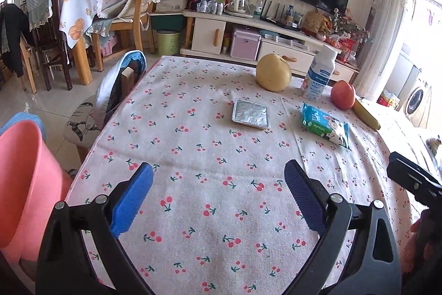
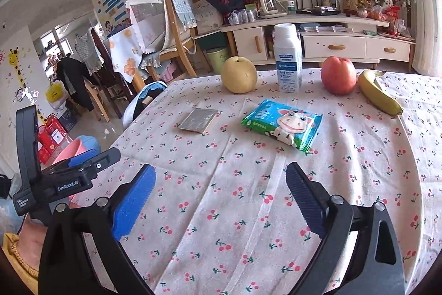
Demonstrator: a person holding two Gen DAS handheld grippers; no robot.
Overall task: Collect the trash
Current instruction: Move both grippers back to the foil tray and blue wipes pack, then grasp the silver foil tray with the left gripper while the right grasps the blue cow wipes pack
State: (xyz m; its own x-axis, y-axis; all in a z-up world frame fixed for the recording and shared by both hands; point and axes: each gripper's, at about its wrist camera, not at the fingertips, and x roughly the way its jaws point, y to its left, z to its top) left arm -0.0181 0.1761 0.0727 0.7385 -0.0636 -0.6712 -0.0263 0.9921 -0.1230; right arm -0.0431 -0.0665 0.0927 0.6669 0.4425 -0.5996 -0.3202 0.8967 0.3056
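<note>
Left gripper (image 1: 218,201) hangs low over the near part of the cherry-print tablecloth (image 1: 193,156), jaws spread wide, nothing between the blue pads (image 1: 132,201). Right gripper (image 2: 221,201) same story: jaws wide apart, empty, over the cloth (image 2: 359,184).

Trash items, left wrist view: foil tray (image 1: 250,116), flat and silver, lies on the cloth at about 12 o'clock from the left gripper, well apart. Green-blue snack wrapper (image 1: 326,126) with a cartoon cow lies at about 1 o'clock, well apart, to the right of the tray and not touching it. White milk carton (image 1: 320,73) stands upright beyond the wrapper at about 1 o'clock, far side of the table.

Right wrist view: wrapper (image 2: 283,125) sits at roughly 12 to 1 o'clock from the right gripper, nearest of the trash items but apart from the pads. Foil tray (image 2: 198,120) at about 11 o'clock, left of the wrapper. Carton (image 2: 287,60) upright at 12 o'clock behind the wrapper.

Fruit along the far edge: yellow pear (image 2: 239,75) left of the carton, red apple (image 2: 339,75) right of it, banana (image 2: 378,96) just beside the apple at 1 o'clock; whether they touch is unclear.

Pink bin (image 1: 25,184) sits off the table's left edge, at 9 o'clock from the left gripper. Right gripper's body shows at the right edge of the left wrist view, at 3 o'clock.
</note>
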